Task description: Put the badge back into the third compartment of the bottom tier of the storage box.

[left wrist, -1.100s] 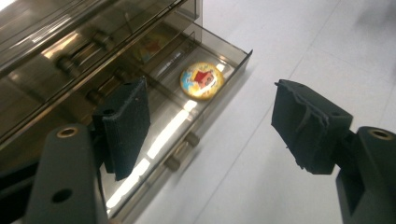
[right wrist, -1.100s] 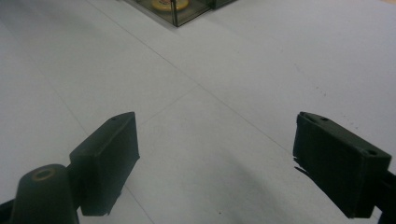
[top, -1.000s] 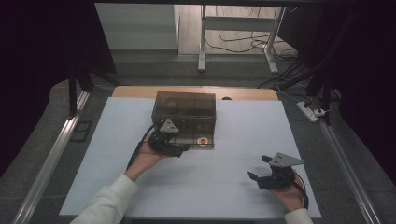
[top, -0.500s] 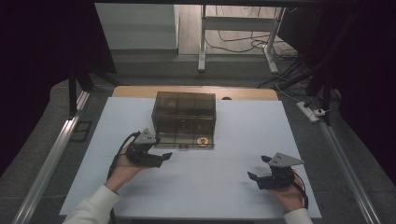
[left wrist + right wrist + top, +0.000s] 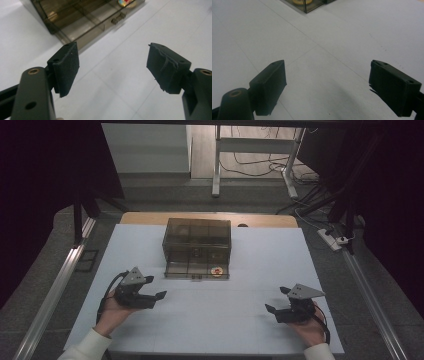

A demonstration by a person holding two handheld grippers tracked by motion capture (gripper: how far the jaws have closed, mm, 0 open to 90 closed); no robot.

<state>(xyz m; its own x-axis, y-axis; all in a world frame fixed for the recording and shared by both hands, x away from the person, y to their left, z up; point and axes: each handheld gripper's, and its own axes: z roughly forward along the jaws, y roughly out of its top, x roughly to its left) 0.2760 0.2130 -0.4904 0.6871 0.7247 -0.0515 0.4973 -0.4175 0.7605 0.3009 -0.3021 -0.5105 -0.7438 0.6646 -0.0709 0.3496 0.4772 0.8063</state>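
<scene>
1. Left gripper (image 5: 156, 290): held in the person's left hand (image 5: 112, 312) low over the white table (image 5: 215, 315). Its jaws stand apart with nothing between them; in the left gripper view (image 5: 112, 66) only bare table surface lies in the gap.
2. Smoked-plastic compartment box (image 5: 197, 247): sits ahead of the left gripper and off to its right, near but apart from it. In the left gripper view the box (image 5: 75, 17) lies beyond the tips, toward the upper left.
3. Drawer front with small knob (image 5: 118, 18): faces the left gripper, well clear of its pads.
4. Round yellow-and-red item (image 5: 217, 270): rests in the box's front row, at the corner nearest the right gripper. It appears beyond the jaw tips in the left gripper view (image 5: 126, 2) and in the right gripper view (image 5: 302, 2).
5. Right gripper (image 5: 276, 301): held in the right hand (image 5: 310, 327) near the table's near edge, well apart from the box. Its jaws are spread wide and empty (image 5: 327, 85), with plain table between them.
</scene>
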